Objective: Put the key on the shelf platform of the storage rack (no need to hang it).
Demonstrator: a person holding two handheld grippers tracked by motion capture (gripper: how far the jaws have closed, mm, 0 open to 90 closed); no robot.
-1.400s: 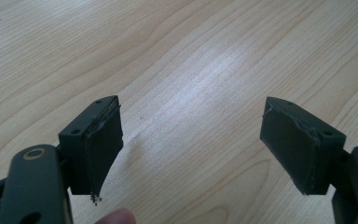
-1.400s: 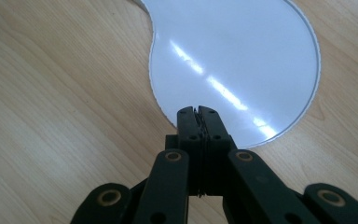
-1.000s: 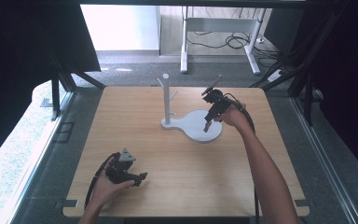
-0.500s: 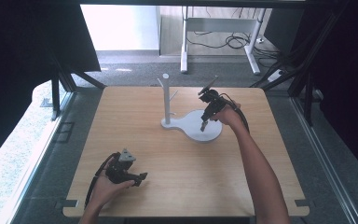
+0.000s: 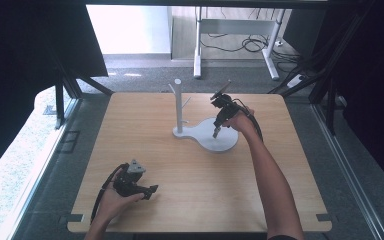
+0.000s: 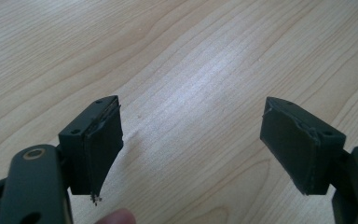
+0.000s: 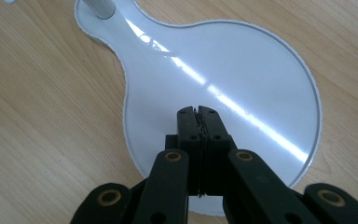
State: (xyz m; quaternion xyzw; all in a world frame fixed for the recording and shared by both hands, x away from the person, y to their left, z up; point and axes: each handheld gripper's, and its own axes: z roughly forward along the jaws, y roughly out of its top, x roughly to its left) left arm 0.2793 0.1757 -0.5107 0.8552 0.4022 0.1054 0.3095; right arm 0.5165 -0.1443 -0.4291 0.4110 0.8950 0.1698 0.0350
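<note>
— Pale wood-grain bench (image 5: 190, 180) fills the middle of the frame, grey floor around it, dark curtains either side. See that flat white stand with the rounded base (image 5: 215, 137) and the thin upright post?

— Yes, just right of centre. The right tongs (image 5: 215, 134) hang point-down over the rounded base, jaws pressed together with nothing between them.

— From the right gripper view they sit above the white plate's (image 7: 223, 84) glossy middle. I cannot tell if they touch it.

— And the left tongs (image 5: 152, 189), lower left of the frame?

— Lying low by the bench's near edge in the person's hand, jaws spread wide, bare wood (image 6: 191, 93) between them.
</note>
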